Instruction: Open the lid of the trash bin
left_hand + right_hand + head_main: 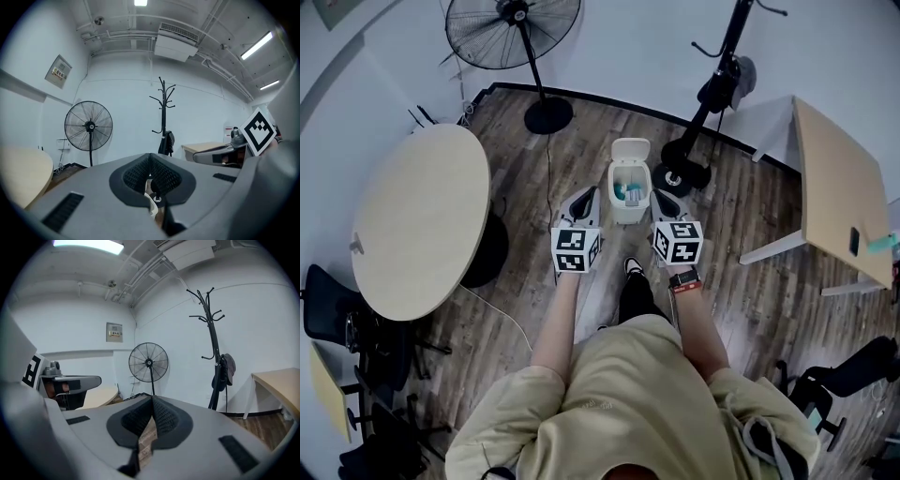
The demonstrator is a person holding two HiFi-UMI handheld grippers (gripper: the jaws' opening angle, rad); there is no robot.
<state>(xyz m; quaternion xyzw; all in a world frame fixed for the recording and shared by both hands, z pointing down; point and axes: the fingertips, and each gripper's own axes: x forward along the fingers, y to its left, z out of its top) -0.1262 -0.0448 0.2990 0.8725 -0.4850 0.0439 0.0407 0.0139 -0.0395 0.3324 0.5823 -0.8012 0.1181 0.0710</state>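
A small white trash bin [628,199] stands on the wooden floor ahead of me. Its lid [630,150] is tipped up at the back, and teal items show inside. My left gripper [585,195] hangs just left of the bin, apart from it, jaws shut with nothing held. My right gripper [662,197] hangs just right of the bin, also shut and empty. In the left gripper view the left gripper [150,158] has its tips meeting, with a bit of the bin's white rim [152,206] below them. In the right gripper view the right gripper [152,400] has its tips meeting over bare floor.
A round beige table [422,216] stands at the left, with a standing fan [525,28] behind it. A coat rack base [684,164] sits right behind the bin. A desk [839,187] is at the right. My foot [633,267] is near the bin, and a cable [511,323] lies on the floor.
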